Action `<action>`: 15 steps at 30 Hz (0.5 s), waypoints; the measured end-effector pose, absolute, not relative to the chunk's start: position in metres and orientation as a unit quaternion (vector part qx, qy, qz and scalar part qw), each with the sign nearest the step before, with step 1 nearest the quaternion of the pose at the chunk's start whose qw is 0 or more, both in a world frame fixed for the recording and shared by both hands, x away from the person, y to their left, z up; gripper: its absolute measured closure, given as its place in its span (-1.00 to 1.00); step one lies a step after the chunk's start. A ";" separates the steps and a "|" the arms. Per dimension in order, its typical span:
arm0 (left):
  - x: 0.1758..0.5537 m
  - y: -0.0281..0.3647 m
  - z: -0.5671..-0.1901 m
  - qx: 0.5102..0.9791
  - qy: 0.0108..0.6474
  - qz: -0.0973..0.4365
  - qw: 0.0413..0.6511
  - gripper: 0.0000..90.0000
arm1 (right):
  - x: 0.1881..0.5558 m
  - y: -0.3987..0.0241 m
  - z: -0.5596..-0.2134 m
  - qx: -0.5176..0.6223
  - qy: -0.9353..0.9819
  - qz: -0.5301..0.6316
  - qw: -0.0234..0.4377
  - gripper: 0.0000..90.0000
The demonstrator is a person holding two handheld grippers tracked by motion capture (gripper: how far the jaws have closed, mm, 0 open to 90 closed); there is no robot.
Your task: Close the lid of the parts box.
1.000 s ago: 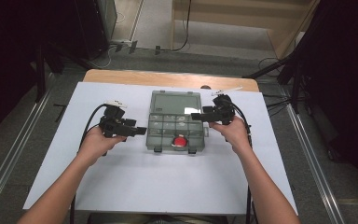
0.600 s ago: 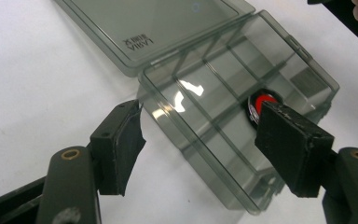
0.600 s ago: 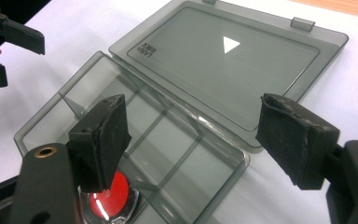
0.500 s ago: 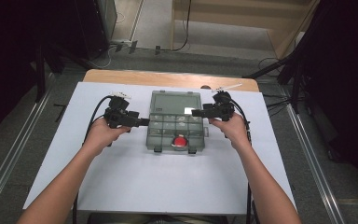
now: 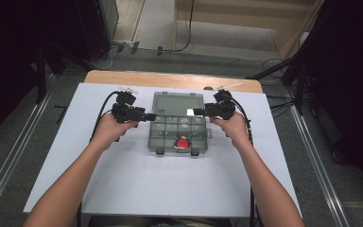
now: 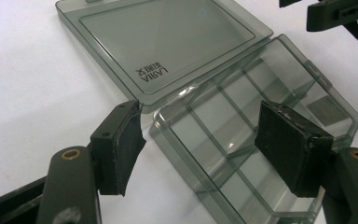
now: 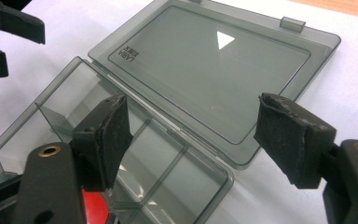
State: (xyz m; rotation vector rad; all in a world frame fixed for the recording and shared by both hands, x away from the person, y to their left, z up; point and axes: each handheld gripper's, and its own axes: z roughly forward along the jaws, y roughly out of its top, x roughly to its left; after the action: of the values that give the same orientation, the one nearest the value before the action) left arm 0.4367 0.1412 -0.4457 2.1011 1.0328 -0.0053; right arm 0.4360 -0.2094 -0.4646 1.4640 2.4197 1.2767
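Both the left gripper (image 5: 147,116) and right gripper (image 5: 196,112) hang open at the hinge of the open box (image 5: 177,135) mid-table, where a careless nudge could slide it.

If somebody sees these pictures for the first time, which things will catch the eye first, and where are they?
The smoky clear compartment box lies in the middle of the white table, its lid folded flat open on the far side. A red object sits in a near compartment, the one bright colour. The left gripper and the right gripper, both open, point at the box from either side near the hinge.
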 end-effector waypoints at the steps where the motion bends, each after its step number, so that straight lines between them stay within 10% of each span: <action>1: 0.438 0.141 -0.446 0.826 0.407 -0.002 0.390 -0.30 | 0.437 -0.209 -0.465 0.471 0.780 0.411 0.023 -0.38; 15: 0.461 0.132 -0.457 0.819 0.426 0.003 0.383 -0.30 | 0.453 -0.212 -0.475 0.493 0.774 0.397 0.023 -0.37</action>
State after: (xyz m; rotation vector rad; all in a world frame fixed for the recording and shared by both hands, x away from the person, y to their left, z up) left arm 0.4612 0.1319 -0.4569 2.0887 1.0870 0.0072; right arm 0.4532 -0.2123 -0.4754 1.5252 2.3954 1.2302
